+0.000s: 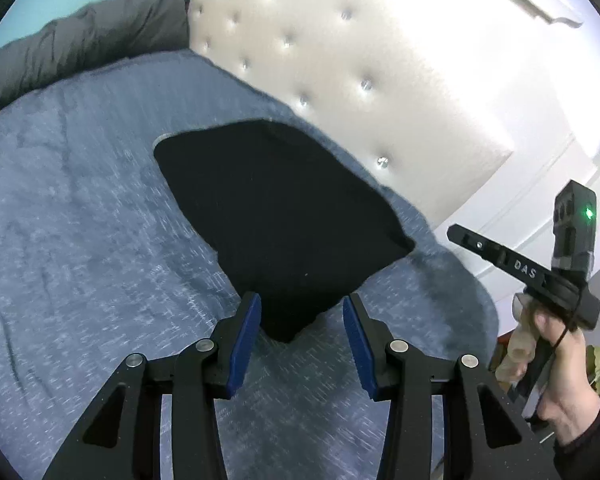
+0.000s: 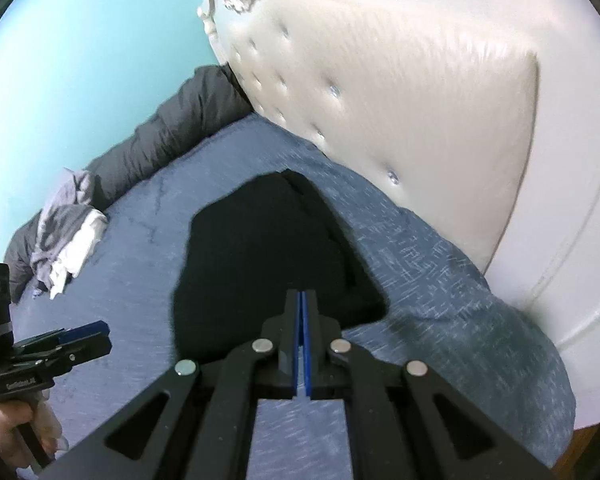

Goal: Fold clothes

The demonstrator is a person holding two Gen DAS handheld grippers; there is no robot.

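A black folded garment (image 1: 276, 208) lies flat on the blue bed cover (image 1: 80, 220), close to the headboard. My left gripper (image 1: 302, 300) hovers above its near corner, blue pads apart and pressing on nothing. The right gripper (image 1: 454, 234) shows at the right edge of the left wrist view, held up by a hand (image 1: 560, 380), its jaws together. In the right wrist view the right gripper (image 2: 302, 294) is shut with nothing between its pads, above the black garment (image 2: 260, 260). The left gripper (image 2: 100, 330) appears at the lower left there.
A white tufted headboard (image 2: 380, 100) runs along the right of the bed. A dark grey duvet (image 2: 160, 132) is bunched along the far side by the turquoise wall. A pile of grey and white clothes (image 2: 68, 240) lies at the left on the bed cover (image 2: 440, 280).
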